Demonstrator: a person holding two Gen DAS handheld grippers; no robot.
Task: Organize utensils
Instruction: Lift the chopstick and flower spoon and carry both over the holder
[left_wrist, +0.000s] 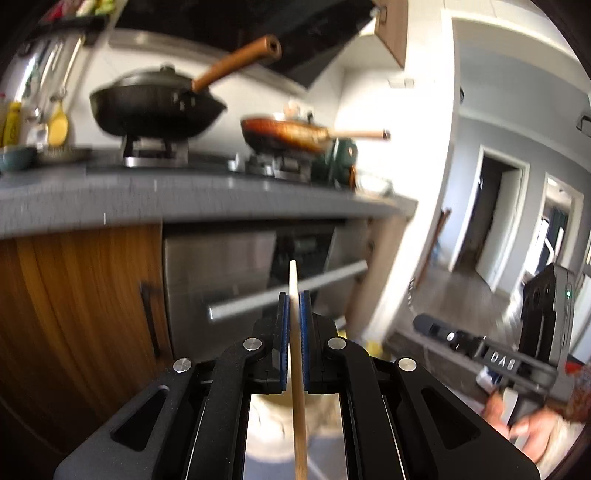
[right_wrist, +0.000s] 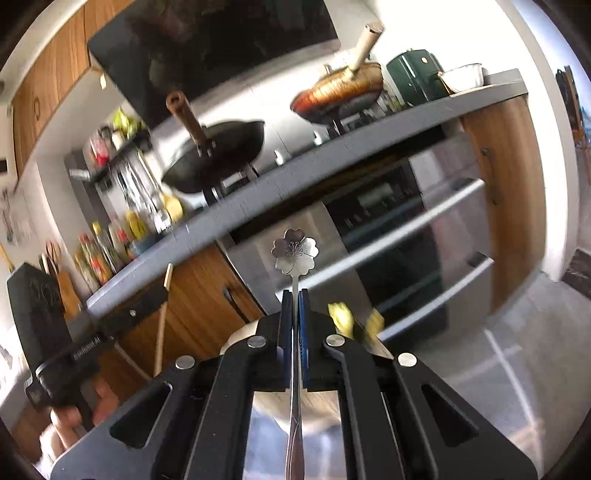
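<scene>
Your left gripper (left_wrist: 294, 295) pinches a wooden chopstick (left_wrist: 297, 369) upright between its blue pads; your right gripper (right_wrist: 294, 293) clamps a flower-ended metal spoon (right_wrist: 294, 254) — both held in air below the grey counter's (left_wrist: 184, 195) front edge.

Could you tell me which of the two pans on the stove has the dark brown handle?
It is the black wok, on the burner farther from the green appliance. The copper-coloured frying pan beside it has a paler, light wooden handle instead.

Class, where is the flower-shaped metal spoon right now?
In the right wrist view, the spoon is clamped between the right hand-held gripper fingers, flower end forward, raised in front of the oven below the counter.
</scene>
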